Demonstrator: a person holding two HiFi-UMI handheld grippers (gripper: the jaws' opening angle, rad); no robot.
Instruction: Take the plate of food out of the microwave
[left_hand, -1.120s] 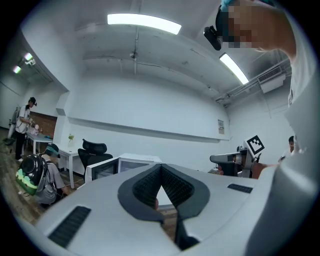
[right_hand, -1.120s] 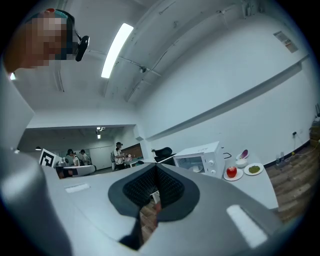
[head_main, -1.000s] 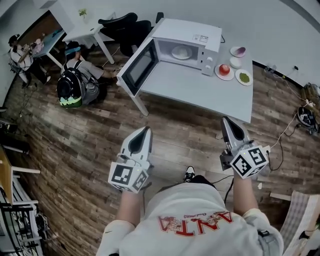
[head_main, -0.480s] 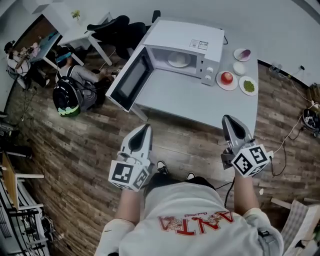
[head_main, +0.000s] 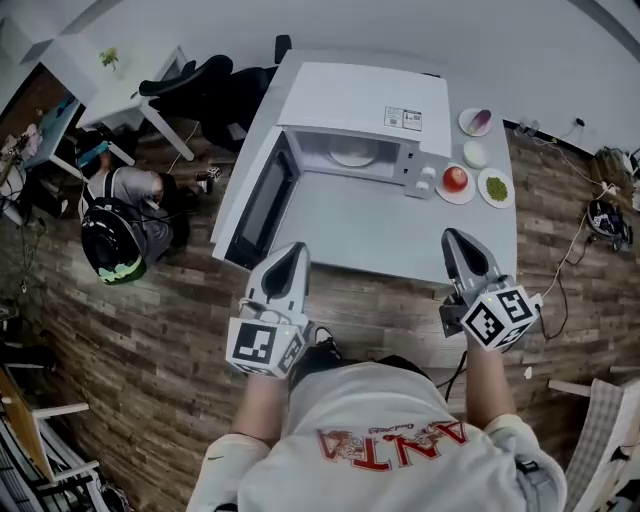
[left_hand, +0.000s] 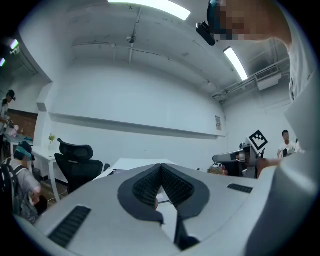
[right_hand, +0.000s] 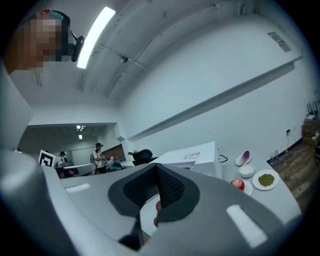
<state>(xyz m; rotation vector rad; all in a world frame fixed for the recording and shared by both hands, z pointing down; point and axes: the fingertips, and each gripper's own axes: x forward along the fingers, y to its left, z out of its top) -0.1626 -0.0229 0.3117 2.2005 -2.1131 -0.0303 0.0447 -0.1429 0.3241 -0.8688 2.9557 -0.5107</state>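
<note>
Seen from above, a person stands at the near edge of a white table (head_main: 400, 235), holding a grey plastic left gripper (head_main: 292, 252) and right gripper (head_main: 452, 240) over the wood-plank floor just short of it. Both point toward the table. Each pair of ribbed black tongs is pressed together at the tips with nothing between them. At the back of the table stands a boxy white microwave (head_main: 365, 95). Its dark-windowed door (head_main: 262, 205) is swung wide open to the left, past the table's left edge. The plate of food (head_main: 353, 155) sits inside the cavity, a pale round shape too small and dim to tell what is on it. Just right of the microwave are a red apple (head_main: 455, 179) on a plate, a plate of green bits (head_main: 495, 188), a small white bowl (head_main: 475, 153) and a dish holding something purple (head_main: 476, 122). To the left, well away, a person with a backpack (head_main: 112, 215) sits on the floor near a black office chair (head_main: 210, 85) and a white desk (head_main: 110, 85). Cables (head_main: 580, 240) trail on the floor at right.
</note>
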